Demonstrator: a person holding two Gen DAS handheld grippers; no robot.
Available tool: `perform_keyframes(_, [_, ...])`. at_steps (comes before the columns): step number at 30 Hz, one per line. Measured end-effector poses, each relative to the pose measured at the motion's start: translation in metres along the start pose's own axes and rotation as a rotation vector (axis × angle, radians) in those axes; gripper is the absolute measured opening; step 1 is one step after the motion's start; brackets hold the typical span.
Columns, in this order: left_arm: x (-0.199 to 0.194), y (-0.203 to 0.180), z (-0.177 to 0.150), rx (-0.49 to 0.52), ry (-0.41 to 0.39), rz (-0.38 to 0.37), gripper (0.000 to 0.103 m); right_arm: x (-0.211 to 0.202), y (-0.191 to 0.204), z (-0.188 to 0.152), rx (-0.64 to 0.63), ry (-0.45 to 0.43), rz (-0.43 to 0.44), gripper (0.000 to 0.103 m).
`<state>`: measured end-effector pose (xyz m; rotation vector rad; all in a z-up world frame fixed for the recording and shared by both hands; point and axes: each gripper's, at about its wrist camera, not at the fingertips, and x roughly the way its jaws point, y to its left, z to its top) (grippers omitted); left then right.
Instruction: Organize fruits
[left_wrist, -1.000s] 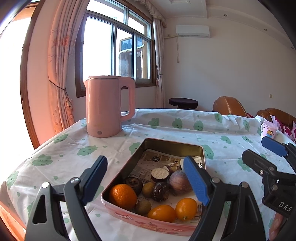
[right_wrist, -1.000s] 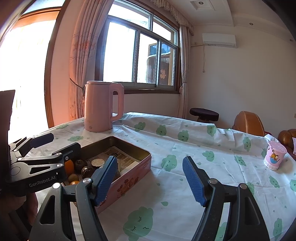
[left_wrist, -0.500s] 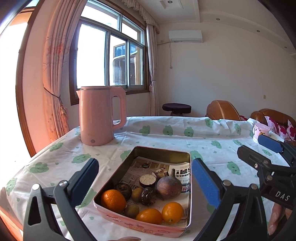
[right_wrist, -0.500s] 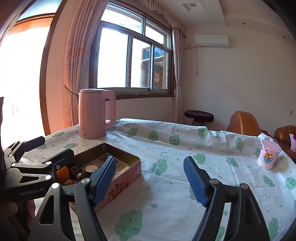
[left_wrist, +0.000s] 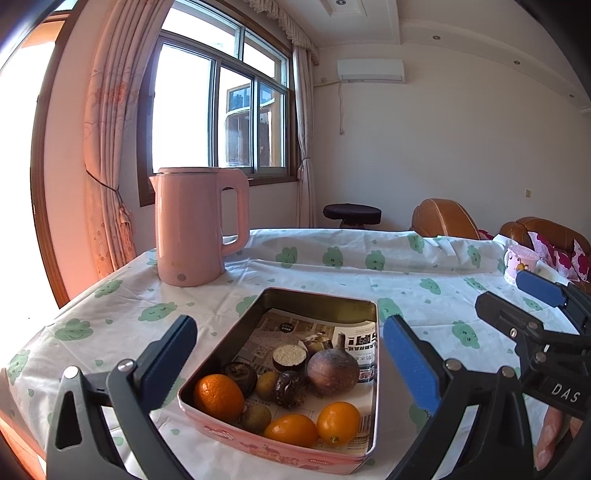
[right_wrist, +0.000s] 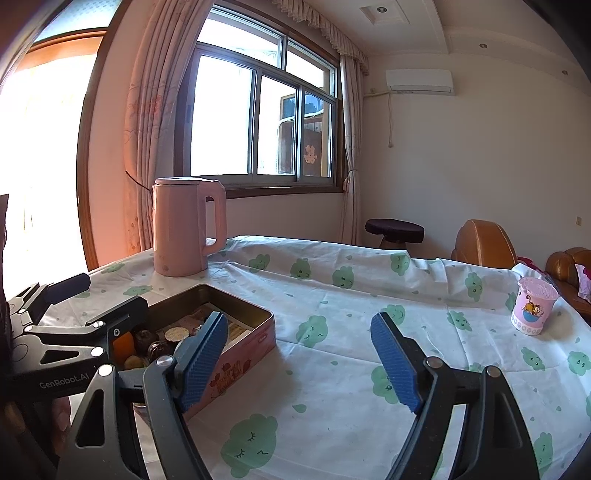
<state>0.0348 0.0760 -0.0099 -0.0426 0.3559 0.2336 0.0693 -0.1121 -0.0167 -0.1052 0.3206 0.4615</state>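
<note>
Pink-walled tin (left_wrist: 236, 439) at lower centre of the left wrist view holds the fruits (left_wrist: 218, 397). Left gripper (left_wrist: 288, 360) hangs before it, fingers wide apart and empty. Right gripper (right_wrist: 299, 358) shows its fingers apart over bare tablecloth (right_wrist: 332, 369), nothing between.

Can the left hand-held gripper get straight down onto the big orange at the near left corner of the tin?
Probably yes. The left hand-held gripper is wide open, empty, above the open tin; the orange lies uncovered, though the tin wall crowds it.
</note>
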Motion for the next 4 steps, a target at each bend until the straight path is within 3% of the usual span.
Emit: perform_keyframes(4, [-0.0016,-0.0027,0.0000,0.008,-0.005,-0.005,0.103,-0.0003,-0.0018,-0.0009,-0.005,0.004,-0.004,0.081])
